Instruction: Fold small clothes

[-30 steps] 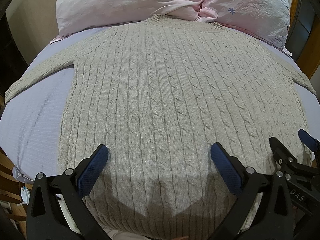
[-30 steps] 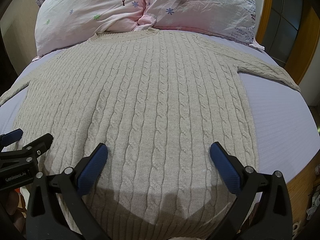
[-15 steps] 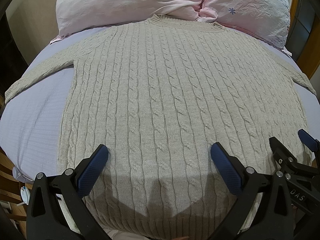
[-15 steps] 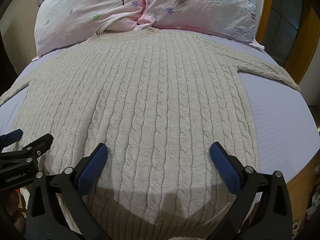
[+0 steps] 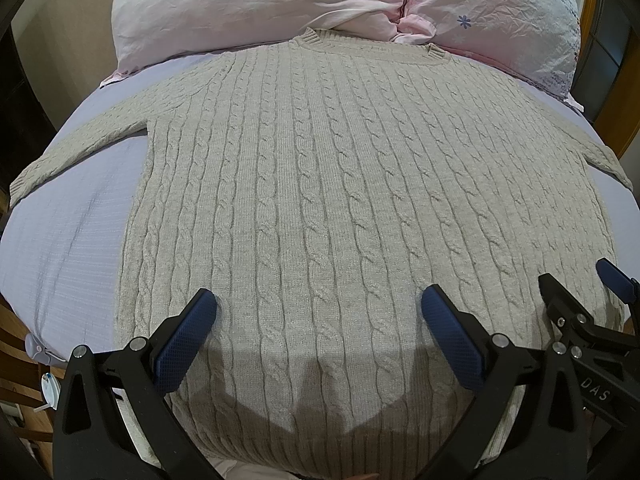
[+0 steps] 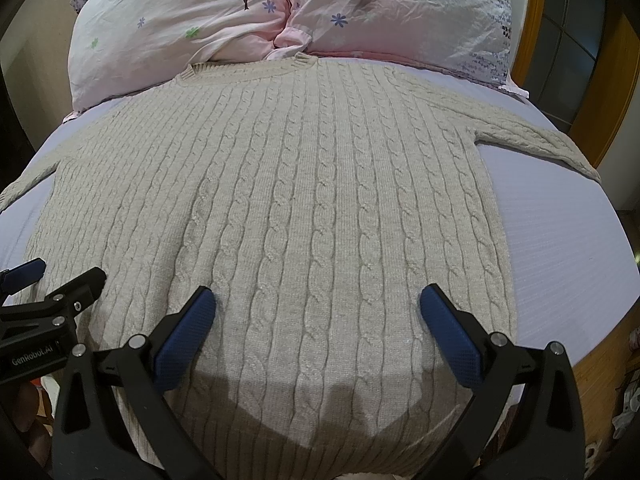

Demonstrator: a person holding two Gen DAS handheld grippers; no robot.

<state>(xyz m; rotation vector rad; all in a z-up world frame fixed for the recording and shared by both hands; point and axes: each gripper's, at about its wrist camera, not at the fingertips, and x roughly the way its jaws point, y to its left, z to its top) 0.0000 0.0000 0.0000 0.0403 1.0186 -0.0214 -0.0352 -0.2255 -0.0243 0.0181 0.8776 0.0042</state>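
A beige cable-knit sweater [image 5: 320, 184] lies flat, front up, on a lavender bed sheet [image 5: 72, 232], collar toward the pillows, both sleeves spread out to the sides. It also shows in the right wrist view [image 6: 304, 208]. My left gripper [image 5: 318, 306] is open and empty above the sweater's lower hem, left of centre. My right gripper [image 6: 316, 302] is open and empty above the hem, right of centre. The right gripper also shows in the left wrist view [image 5: 576, 312]; the left gripper shows in the right wrist view [image 6: 56, 292].
Two pink floral pillows [image 5: 280, 4] [image 6: 400, 16] lie at the head of the bed behind the collar. A wooden door frame [image 6: 600, 92] stands at the right. The bed's near edge drops off just below the hem; wooden furniture [image 5: 16, 400] is at lower left.
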